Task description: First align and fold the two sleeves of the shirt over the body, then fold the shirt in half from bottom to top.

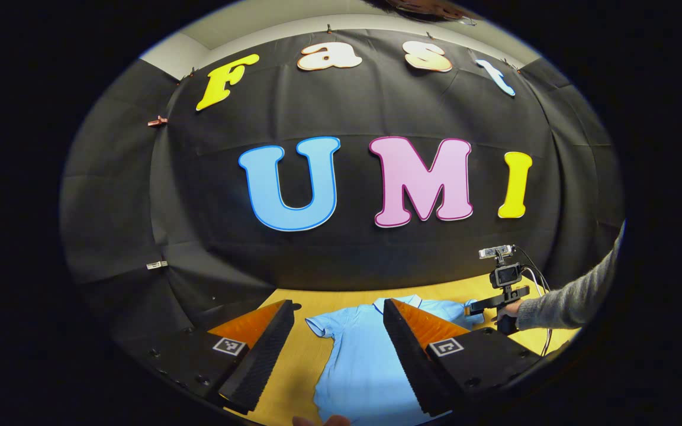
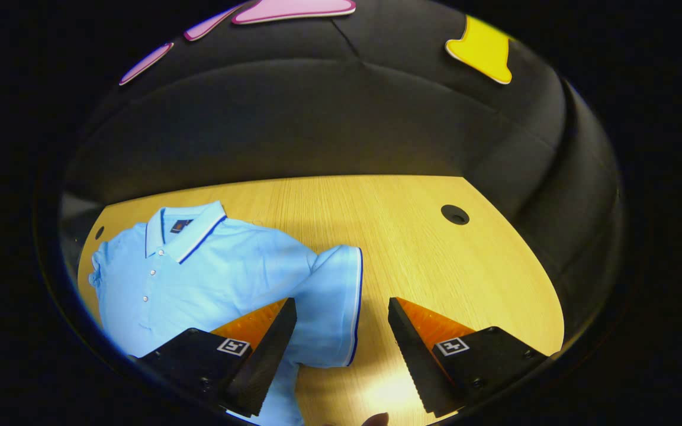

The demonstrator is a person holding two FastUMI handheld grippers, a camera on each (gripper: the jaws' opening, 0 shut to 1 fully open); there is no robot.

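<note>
The shirt point(image 2: 211, 272) lies flat on the wooden surface point(image 2: 436, 254), collar toward the booth's wall, both sleeves spread, so nothing is folded yet. Left of the shirt's body, the left hand-held gripper point(image 1: 338, 349) hovers with its jaws apart and empty, the nearer sleeve point(image 1: 320, 324) just ahead. At the shirt's other side, the right hand-held gripper point(image 2: 341, 349) hangs open, its 2 fingers straddling the hem of the other sleeve point(image 2: 335, 302), whose long axis runs outward from the body; it looks nearer its grasp.

Wall: we see black cloth point(image 1: 347, 248) hung behind and round the sides, creased, held by clips point(image 1: 157, 121).
Ceiling: we see a pale strip point(image 1: 270, 21) above it.
Table: light wood point(image 2: 424, 248), with a round hole point(image 2: 454, 214).
Light: we note a bright glare point(image 2: 388, 387) on the near wood.
</note>
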